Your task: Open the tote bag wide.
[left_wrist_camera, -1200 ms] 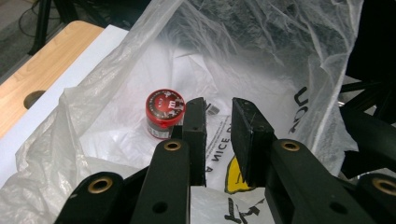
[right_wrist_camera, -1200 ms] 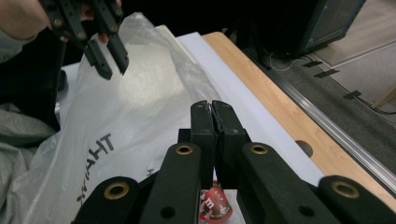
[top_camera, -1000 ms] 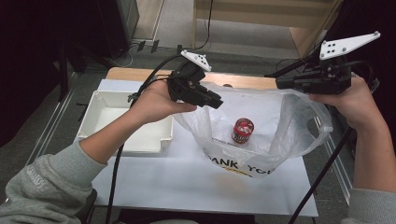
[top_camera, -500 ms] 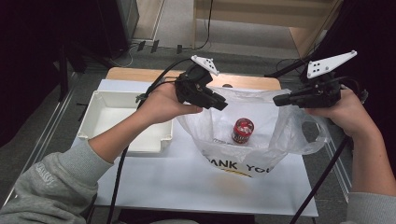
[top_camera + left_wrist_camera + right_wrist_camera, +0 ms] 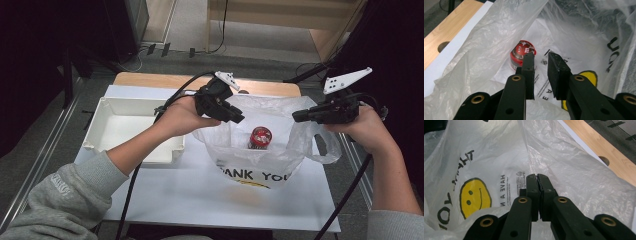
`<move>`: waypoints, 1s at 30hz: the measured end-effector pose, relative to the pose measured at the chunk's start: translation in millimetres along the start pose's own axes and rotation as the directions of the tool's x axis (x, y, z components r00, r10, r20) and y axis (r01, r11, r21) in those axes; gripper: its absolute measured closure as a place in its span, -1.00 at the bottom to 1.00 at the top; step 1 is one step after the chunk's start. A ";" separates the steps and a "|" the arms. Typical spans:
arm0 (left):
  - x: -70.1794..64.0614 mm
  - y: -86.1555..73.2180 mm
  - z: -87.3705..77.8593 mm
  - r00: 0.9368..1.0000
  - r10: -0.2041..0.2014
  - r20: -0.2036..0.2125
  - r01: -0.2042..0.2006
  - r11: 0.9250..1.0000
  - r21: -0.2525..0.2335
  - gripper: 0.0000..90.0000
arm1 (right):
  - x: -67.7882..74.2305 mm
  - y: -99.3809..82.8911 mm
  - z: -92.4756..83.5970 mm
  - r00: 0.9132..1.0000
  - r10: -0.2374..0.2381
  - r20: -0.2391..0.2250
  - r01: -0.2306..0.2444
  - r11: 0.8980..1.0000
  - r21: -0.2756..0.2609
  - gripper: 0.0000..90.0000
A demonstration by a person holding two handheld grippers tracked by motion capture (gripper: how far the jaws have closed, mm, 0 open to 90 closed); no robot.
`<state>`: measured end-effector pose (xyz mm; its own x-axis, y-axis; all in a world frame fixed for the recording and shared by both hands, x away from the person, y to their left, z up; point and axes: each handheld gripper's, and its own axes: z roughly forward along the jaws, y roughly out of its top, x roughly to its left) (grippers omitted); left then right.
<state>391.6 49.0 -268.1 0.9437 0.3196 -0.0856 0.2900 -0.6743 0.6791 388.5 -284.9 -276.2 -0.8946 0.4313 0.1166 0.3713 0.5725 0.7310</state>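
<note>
Both hands lower than a second ago, bag mouth sagging closer to the surface; can sits where it was.

Left to right from the high view: white tray (image 5: 131,130) on the left part of the surface (image 5: 210,200), nothing seen in it. Left tongs (image 5: 239,118) at the left rim of the plastic bag (image 5: 265,165), pointing down into the opening. Red can (image 5: 260,137) lies inside the bag on the bag's floor, roughly mid-bag. Right tongs (image 5: 296,117) at the bag's right rim, bag handle loop hanging below that hand.

Left gripper view adds detail: left tongs (image 5: 541,62) stand slightly apart with a clear gap, no film visible between them, red can (image 5: 520,53) straight beyond the tips, bag (image 5: 486,47) wall draped along the left side. Can't confirm from above whether they pinch the rim.

Right gripper view: right tongs (image 5: 537,182) pressed together, thin bag film pinched in the seam. Same view shows the smiley print (image 5: 474,197) and lettering on the bag's inside, plus the wooden edge (image 5: 604,147) beyond the surface.
</note>
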 end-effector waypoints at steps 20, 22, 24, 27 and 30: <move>17.5 -14.8 39.1 0.989 -0.147 -0.024 0.146 0.988 -0.044 0.87 | -3.3 -24.5 10.5 0.998 0.050 0.044 -0.047 0.997 -0.059 0.97; 17.7 -16.9 42.8 0.989 -0.145 -0.036 0.143 0.988 -0.053 0.87 | -3.5 -26.0 11.1 0.997 0.053 0.051 -0.049 0.997 -0.061 0.97; 18.6 -18.7 46.2 0.987 -0.158 -0.034 0.156 0.986 -0.058 0.86 | -3.7 -27.8 12.1 0.997 0.059 0.054 -0.056 0.997 -0.062 0.97; 20.4 -22.2 52.7 0.984 -0.172 -0.033 0.170 0.984 -0.052 0.86 | -3.8 -31.5 15.1 0.996 0.057 0.063 -0.053 0.997 -0.064 0.97; 22.3 -24.7 57.0 0.983 -0.180 -0.034 0.179 0.983 -0.044 0.86 | -4.2 -35.0 18.1 0.996 0.060 0.072 -0.055 0.996 -0.070 0.97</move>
<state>414.6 34.8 -328.3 0.8700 0.4582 -0.1820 0.4467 -0.5766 0.6841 383.8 -294.2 -314.5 -0.8505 0.5139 0.1121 0.4020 0.4977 0.7686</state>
